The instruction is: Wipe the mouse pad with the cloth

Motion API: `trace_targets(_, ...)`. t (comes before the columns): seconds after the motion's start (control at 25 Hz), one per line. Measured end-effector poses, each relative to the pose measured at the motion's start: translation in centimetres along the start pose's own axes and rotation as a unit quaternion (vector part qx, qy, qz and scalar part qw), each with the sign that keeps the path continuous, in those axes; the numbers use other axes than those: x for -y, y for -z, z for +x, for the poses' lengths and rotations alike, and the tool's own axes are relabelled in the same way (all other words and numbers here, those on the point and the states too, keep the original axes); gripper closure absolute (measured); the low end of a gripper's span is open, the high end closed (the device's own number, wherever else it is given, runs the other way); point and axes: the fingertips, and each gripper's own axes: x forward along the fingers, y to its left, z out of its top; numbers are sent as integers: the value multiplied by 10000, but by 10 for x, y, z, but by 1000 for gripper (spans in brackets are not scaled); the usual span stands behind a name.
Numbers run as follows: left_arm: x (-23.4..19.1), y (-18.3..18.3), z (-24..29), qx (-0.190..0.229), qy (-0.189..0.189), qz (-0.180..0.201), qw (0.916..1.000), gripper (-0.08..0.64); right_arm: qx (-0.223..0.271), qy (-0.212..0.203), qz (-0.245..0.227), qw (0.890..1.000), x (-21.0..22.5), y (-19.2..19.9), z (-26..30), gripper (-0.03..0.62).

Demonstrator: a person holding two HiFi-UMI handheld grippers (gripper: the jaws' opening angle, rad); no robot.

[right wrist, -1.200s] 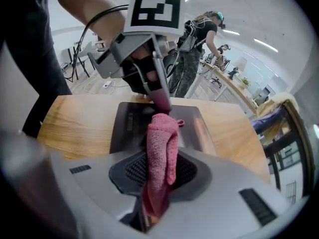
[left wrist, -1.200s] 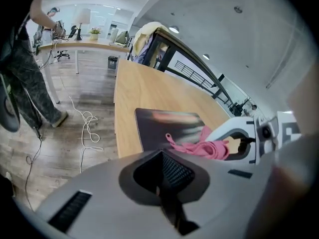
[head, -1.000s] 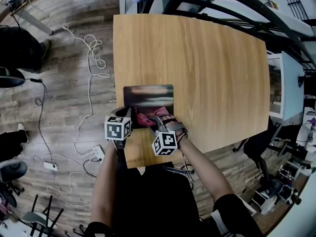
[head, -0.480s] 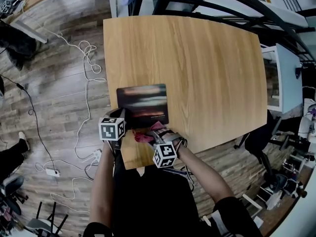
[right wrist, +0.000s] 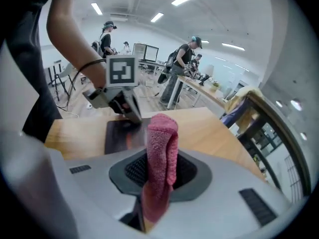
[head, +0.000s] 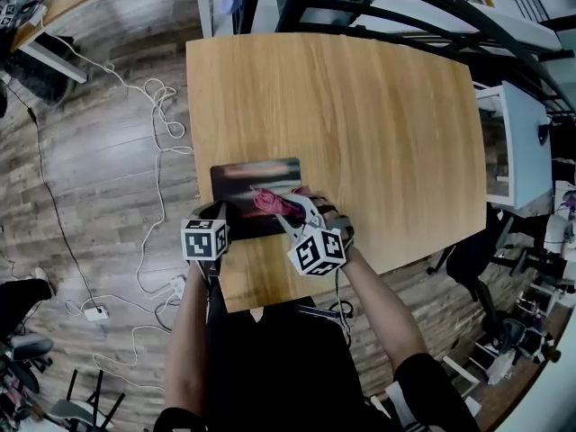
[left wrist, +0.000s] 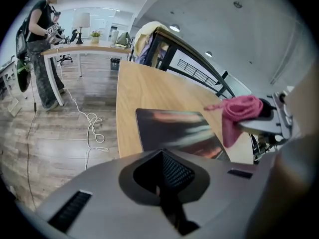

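Wooden table (head: 378, 124) bears the mouse pad (head: 236, 180); my right gripper (head: 286, 207) pinches the pink cloth (head: 270, 200) over it; my left gripper (head: 221, 214), jaws together and empty, sits at its near edge; wiping seems underway, not finished.

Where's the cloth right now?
In the head view, the pink cloth is clamped in the right gripper, over the right half of the mouse pad, near the table's front-left edge.

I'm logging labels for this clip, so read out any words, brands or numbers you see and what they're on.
No readable text anywhere.
Cubes on the left gripper and right gripper: square black-and-white markers only, no letters.
mouse pad: blurred print, no words legible.
cloth: plain, no label showing.
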Motion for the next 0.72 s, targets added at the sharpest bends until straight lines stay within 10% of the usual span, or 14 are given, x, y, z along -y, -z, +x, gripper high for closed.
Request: trace_targets(0.72, 1, 2, -3, -125, -17, -288, 9995, 537, -779, 33, -1065, 9913, 65, 50, 84, 506)
